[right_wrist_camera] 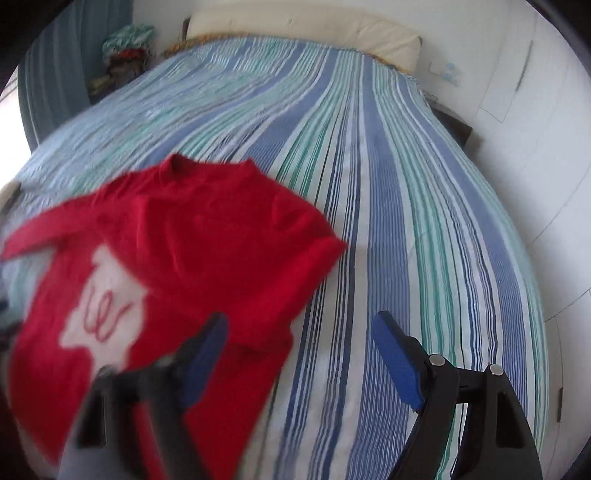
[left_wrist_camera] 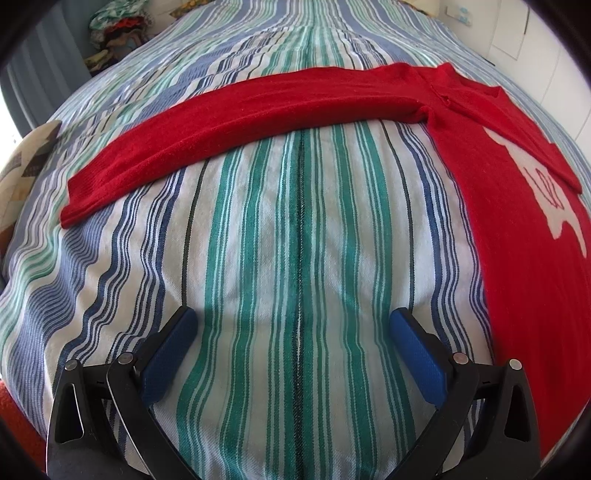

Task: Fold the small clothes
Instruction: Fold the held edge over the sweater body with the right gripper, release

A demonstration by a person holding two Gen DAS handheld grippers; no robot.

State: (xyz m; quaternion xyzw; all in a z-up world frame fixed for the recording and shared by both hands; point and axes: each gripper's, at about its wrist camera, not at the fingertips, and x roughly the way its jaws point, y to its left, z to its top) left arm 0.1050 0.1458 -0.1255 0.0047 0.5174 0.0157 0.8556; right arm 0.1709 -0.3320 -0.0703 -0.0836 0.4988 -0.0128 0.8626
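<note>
A: Where is the red sweater point(left_wrist_camera: 517, 206) found?

B: It is laid flat on the striped bedspread point(left_wrist_camera: 295, 258), a white motif showing on its front. One sleeve point(left_wrist_camera: 236, 125) is stretched straight out to the side; the other appears to have been folded in over the body, though blur in the right wrist view leaves this uncertain.

A: How are the grippers held?

B: The left gripper point(left_wrist_camera: 293, 354) is spread wide, nothing between its blue pads point(left_wrist_camera: 170, 354), and is held over bare bedspread. The right gripper point(right_wrist_camera: 299, 354) is likewise spread and empty; its left finger is blurred over the sweater's hem area.

A: Which relation is the next move thought to turn on?

B: The outstretched sleeve is seen ahead of the left gripper, its long axis running across the gripper's line of pointing, cuff to the left, shoulder to the right. The left gripper is judged the nearer. The cuff would probably be pinched and carried across toward the body.

A: Are any containers seen?

B: None; only a pile of clothes point(left_wrist_camera: 114, 33) beyond the bed's far corner and a pillow point(right_wrist_camera: 303, 33) at its head.
</note>
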